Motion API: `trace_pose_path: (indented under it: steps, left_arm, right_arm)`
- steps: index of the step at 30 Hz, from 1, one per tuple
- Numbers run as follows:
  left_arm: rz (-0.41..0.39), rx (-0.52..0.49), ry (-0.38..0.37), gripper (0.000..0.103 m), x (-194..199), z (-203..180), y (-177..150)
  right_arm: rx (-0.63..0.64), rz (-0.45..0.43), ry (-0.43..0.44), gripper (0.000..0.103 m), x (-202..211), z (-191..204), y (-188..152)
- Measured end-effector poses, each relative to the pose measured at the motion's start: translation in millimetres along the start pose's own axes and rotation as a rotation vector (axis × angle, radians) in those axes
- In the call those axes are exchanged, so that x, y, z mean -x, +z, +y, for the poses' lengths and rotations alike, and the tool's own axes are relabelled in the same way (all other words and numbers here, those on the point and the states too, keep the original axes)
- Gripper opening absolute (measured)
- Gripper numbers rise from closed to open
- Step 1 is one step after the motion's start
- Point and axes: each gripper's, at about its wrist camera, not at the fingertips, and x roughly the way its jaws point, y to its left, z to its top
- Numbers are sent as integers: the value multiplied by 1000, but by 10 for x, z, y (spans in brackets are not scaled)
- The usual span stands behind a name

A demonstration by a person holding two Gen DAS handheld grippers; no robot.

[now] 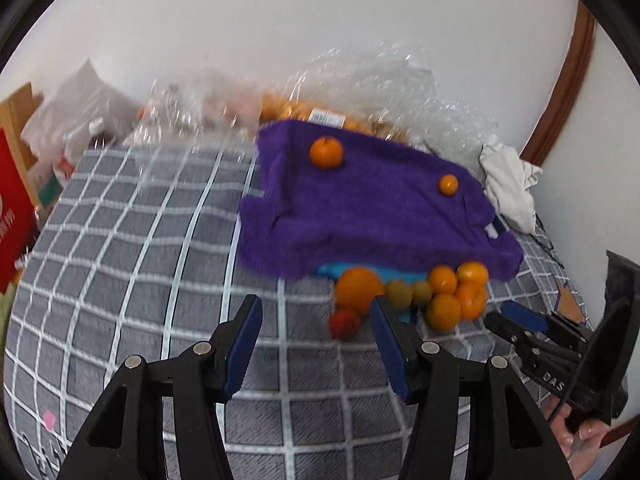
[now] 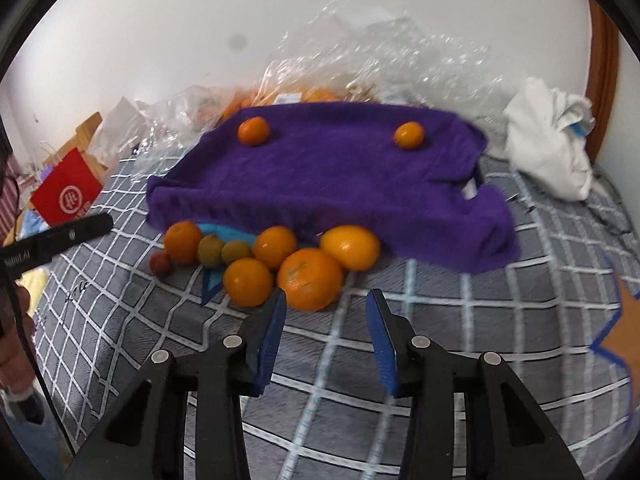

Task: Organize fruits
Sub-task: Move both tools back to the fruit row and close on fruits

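Observation:
A purple towel (image 1: 372,208) (image 2: 340,176) lies on a grey checked bedspread (image 1: 132,264) (image 2: 460,344). Two small oranges rest on it, one at its far left (image 1: 326,152) (image 2: 253,131) and one at its far right (image 1: 448,185) (image 2: 408,135). At the towel's near edge sits a cluster of several oranges (image 1: 359,289) (image 2: 310,279), two greenish fruits (image 1: 399,293) (image 2: 211,251) and a small red fruit (image 1: 344,322) (image 2: 161,263). My left gripper (image 1: 316,312) is open and empty just left of the cluster. My right gripper (image 2: 326,304) is open and empty just in front of the largest orange.
Crumpled clear plastic bags with more oranges (image 1: 360,92) (image 2: 360,64) lie behind the towel against the white wall. A white cloth (image 1: 510,184) (image 2: 552,140) lies at the right. A red bag (image 2: 66,192) and boxes (image 1: 20,128) stand at the left. Blue plastic (image 2: 224,236) lies under the cluster.

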Motion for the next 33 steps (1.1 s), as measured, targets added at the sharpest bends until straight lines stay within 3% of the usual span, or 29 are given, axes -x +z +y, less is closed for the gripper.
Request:
trace_pose_path:
  steps: [4, 9, 19, 26, 29, 33]
  left_arm:
    - [15, 3, 22, 54, -51, 122, -85]
    - [52, 11, 17, 54, -143, 141, -127]
    - [90, -90, -7, 54, -467, -168, -151]
    - [30, -122, 24, 53, -566, -218, -175]
    - [16, -160, 51, 48, -576, -281, -194]
    - [20, -169, 49, 46, -576, -307, -193]
  right_arm:
    - [4, 40, -9, 43, -238, 36, 3]
    - [-7, 24, -22, 44, -338, 57, 48]
    - [16, -27, -39, 42, -135, -3, -70]
    - [23, -54, -94, 42, 92, -221, -292]
    - [-26, -18, -70, 42, 59, -314, -313]
    - [-42, -48, -57, 42, 90, -340, -315]
